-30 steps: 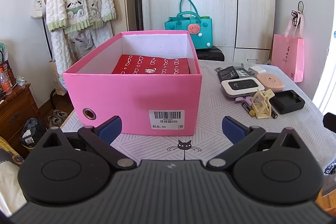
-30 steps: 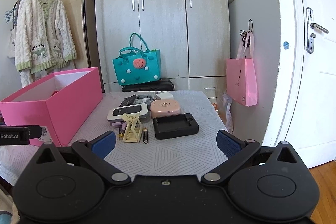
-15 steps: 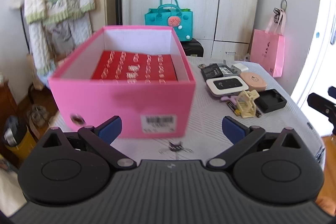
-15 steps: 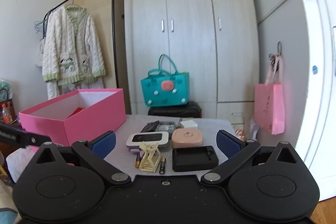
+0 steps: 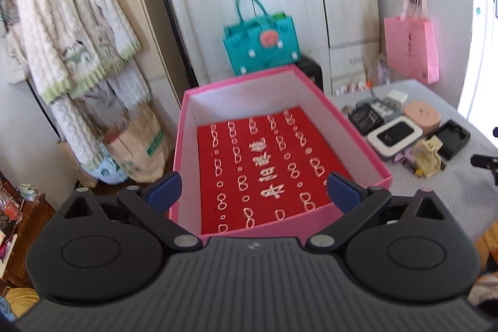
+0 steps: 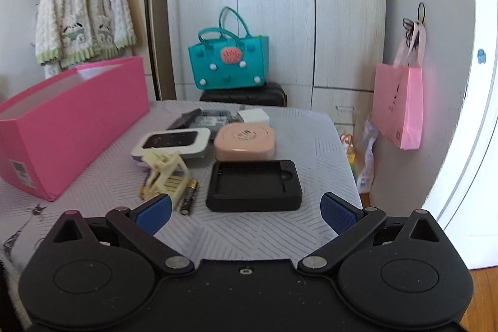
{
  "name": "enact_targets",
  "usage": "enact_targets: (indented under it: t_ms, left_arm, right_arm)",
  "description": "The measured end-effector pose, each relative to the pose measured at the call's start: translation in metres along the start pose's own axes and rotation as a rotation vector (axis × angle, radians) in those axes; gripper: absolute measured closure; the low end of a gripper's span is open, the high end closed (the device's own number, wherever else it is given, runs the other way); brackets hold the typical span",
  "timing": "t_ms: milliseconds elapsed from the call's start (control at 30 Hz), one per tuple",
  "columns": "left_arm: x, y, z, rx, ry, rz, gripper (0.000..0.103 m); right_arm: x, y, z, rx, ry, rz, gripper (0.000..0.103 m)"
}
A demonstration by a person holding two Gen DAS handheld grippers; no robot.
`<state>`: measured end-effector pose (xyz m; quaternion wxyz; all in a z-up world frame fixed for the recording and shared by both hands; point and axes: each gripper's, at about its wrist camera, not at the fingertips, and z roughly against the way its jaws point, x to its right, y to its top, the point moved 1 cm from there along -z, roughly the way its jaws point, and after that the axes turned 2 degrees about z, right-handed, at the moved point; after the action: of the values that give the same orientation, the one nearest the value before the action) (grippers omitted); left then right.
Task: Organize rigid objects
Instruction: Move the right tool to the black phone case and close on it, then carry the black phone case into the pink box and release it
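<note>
While both grippers hang empty above the table [image 6: 311,145], the scene reads as follows.

Left gripper [image 5: 250,190]: jaws spread wide, holding nothing, poised over the near end of the pink box [image 5: 183,145].

Right gripper [image 6: 246,209]: jaws spread wide, holding nothing, facing the loose things from the near side.

Pink box: open cardboard with white inner walls, on the left part of the table; a flat red box [image 5: 264,170] with pale printed shapes lies on its floor. Likely light and stiff, though its thin walls could flex under a hard pinch.

Loose things: clustered on the striped cloth to the right of the pink box, close together and some touching.

Black tray [image 6: 253,185]: nearest the right gripper, shallow, rectangular, matte, with rounded corners. It looks rigid and light; a pinch across a raised rim seems the surest hold.

Cream clip [image 6: 166,173]: an open plastic frame standing just left of the black tray. Probably very light and apt to tip; take it by a solid bar.

Batteries [image 6: 189,196]: small smooth cylinders lying beside the clip, likely to roll; grip across the barrel.

Pink case [image 6: 244,142]: rounded, smooth, lidded, behind the black tray. Its curved sides may slip, so squeeze on the flatter edges.

White device [image 6: 171,142]: flat, glossy, dark-faced, left of the pink case; best held by its long edges.

Farther things: dark and white pieces behind, too blurred to name.
</note>
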<state>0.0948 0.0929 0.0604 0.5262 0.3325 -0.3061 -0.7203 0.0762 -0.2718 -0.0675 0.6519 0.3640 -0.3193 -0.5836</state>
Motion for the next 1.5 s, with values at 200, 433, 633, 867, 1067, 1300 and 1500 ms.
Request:
enact_targets:
  t_ms: [200, 433, 633, 867, 1067, 1300, 1500]
  left_arm:
    - [-0.023, 0.02, -0.035, -0.084, 0.048, -0.048, 0.003]
    - [-0.059, 0.036, -0.084, -0.197, 0.076, -0.066, 0.037]
    - [-0.085, 0.038, -0.103, -0.207, 0.085, -0.015, 0.042]
    - [-0.089, 0.035, -0.131, -0.289, 0.057, -0.016, 0.048]
    - [-0.098, 0.034, -0.144, -0.376, -0.044, 0.058, 0.097]
    - [-0.088, 0.03, -0.141, -0.341, -0.02, 0.008, 0.097]
    - [-0.095, 0.033, -0.143, -0.351, -0.048, 0.033, 0.097]
  right_arm:
    - [0.005, 0.011, -0.038, -0.093, -0.004, 0.039, 0.0]
    - [0.008, 0.023, -0.066, -0.167, 0.027, 0.063, 0.0]
    - [0.018, 0.027, -0.084, -0.198, 0.041, 0.006, 0.0]
    - [0.018, 0.032, -0.087, -0.194, 0.051, 0.001, 0.008]
    - [0.019, 0.04, -0.082, -0.214, 0.045, 0.048, 0.008]
    - [0.023, 0.049, -0.071, -0.205, 0.054, 0.028, 0.008]
    - [0.018, 0.078, -0.05, -0.137, 0.11, 0.013, 0.008]
